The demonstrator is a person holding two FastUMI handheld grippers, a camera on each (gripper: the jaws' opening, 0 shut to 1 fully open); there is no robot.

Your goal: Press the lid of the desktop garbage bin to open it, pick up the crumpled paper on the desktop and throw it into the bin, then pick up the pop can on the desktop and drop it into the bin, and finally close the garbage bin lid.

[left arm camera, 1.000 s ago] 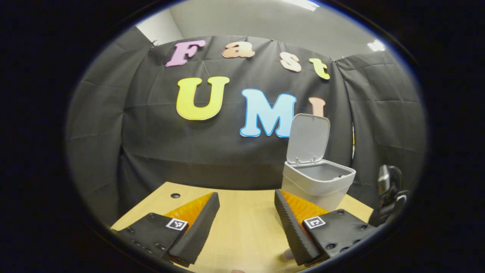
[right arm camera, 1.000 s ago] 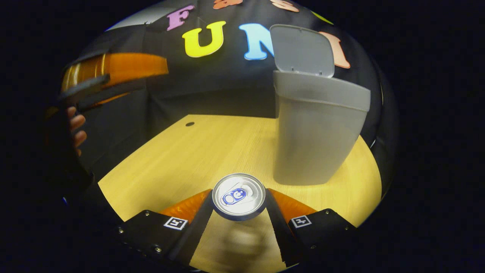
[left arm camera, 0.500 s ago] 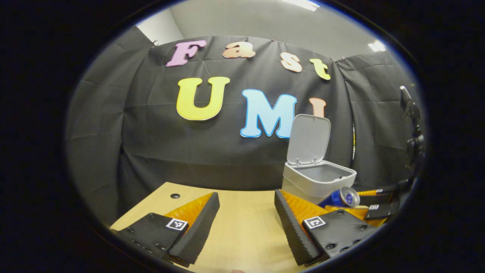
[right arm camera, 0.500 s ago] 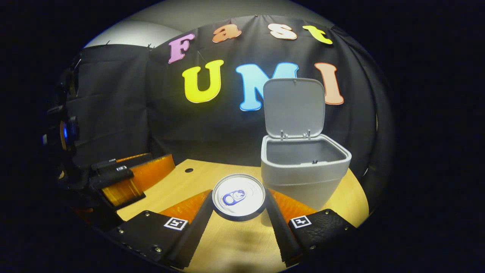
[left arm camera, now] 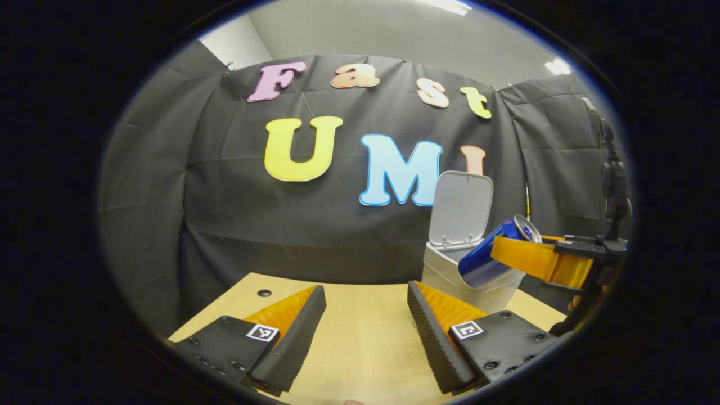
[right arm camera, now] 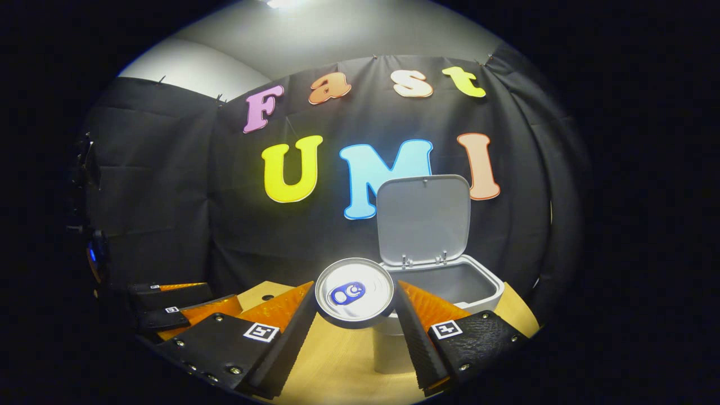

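Note:
The grey desktop bin point(right arm camera: 450, 284) stands at the right of the wooden table point(right arm camera: 337, 365) with its lid point(right arm camera: 423, 218) swung up. My right gripper point(right arm camera: 354, 304) is shut on the blue pop can point(right arm camera: 354, 292), whose silver top faces the camera, level with the bin's rim and just in front of it. In the left gripper view the pop can point(left arm camera: 489, 254) hangs tilted before the bin point(left arm camera: 478, 281), held by the right gripper point(left arm camera: 520, 253). My left gripper point(left arm camera: 365, 315) stands open over the table with nothing between its fingers.
A small dark hole point(left arm camera: 264, 293) sits in the table point(left arm camera: 360, 337) near its far left edge. The left gripper point(right arm camera: 169, 315) shows low at the left in the right gripper view. Black cloth walls close the booth behind and on both sides.
My right gripper has risen with the pop can from table level to the height of the bin's rim and moved closer to the bin. The left gripper has stayed where it was.

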